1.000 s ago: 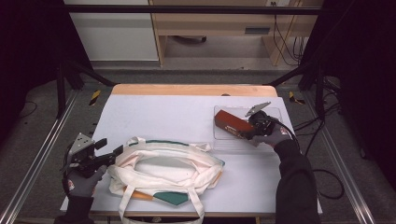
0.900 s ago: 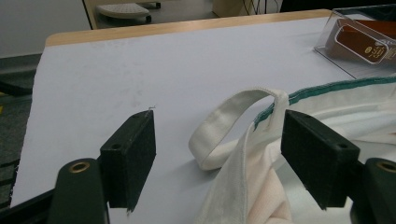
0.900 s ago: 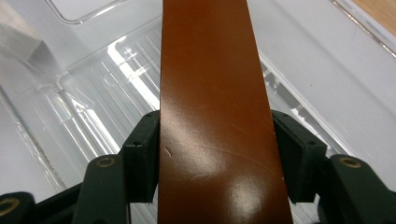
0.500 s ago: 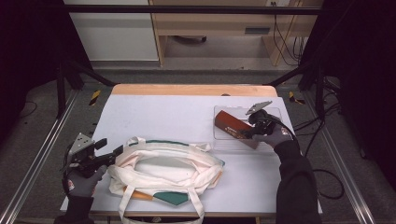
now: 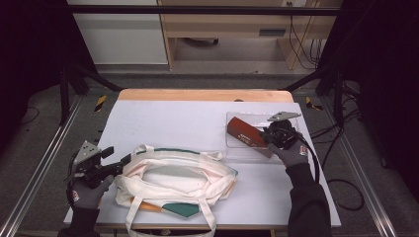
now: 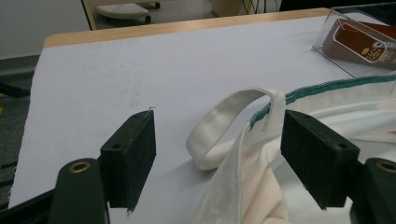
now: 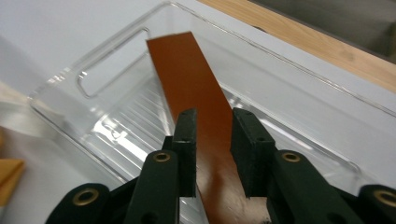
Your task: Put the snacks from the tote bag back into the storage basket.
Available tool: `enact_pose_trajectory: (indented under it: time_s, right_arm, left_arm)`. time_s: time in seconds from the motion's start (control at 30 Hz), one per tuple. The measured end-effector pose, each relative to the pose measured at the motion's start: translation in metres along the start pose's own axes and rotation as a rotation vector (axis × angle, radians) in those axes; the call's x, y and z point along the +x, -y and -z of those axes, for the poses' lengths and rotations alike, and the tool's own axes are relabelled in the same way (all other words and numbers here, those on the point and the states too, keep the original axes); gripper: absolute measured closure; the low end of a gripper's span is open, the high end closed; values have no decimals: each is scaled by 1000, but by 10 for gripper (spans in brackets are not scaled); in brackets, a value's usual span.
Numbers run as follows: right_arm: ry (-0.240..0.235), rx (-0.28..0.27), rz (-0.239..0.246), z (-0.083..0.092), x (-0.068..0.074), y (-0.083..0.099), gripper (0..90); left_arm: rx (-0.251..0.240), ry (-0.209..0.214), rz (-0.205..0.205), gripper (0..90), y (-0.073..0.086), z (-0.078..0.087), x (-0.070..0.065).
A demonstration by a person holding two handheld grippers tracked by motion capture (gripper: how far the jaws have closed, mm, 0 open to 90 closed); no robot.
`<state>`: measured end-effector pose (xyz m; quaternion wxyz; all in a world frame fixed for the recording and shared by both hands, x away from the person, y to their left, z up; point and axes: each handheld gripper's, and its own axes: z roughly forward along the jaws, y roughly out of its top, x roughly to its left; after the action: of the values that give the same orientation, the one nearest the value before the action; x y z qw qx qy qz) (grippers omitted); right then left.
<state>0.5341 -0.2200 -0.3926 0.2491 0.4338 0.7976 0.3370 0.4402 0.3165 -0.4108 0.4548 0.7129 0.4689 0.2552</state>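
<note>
Box (image 7: pixel 196 93), brown, sits clamped between the right gripper (image 5: pixel 269 139)'s just-narrowed jaws, lifting from the tray (image 5: pixel 237 148) at two o'clock; left gripper (image 6: pixel 217 154), jaws wide, straddles the bag (image 5: pixel 178 177)'s rim, likely to hold it open.

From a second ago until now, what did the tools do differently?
The right tool closed its jaws on the brown box in the clear tray and tipped it up. The left tool stayed open, straddling the tote bag rim; bag and tray unmoved.
</note>
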Motion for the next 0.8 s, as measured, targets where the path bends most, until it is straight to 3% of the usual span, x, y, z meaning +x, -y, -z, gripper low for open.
enact_pose_trajectory:
  time_s: [0.17, 0.3, 0.4, 0.6, 0.8]
  right_arm:
    - [-9, 9, -42, -2, 3, 9, 796]
    - [-21, 8, -39, -2, 8, 11, 845]
    - [-2, 51, -31, -5, 8, 12, 871]
    - [-32, 65, -56, -7, 5, 15, 893]
    - [-26, 112, -32, -14, 6, 17, 899]
  left_arm:
    - [3, -2, -3, 262, 0, -1, -1]
    - [7, -2, -5, 262, 0, -1, -1]
    - [5, -2, -6, 262, 0, -1, -1]
    - [4, 3, -13, 263, -1, -1, -3]
    - [0, 3, -11, 263, -1, 0, -3]
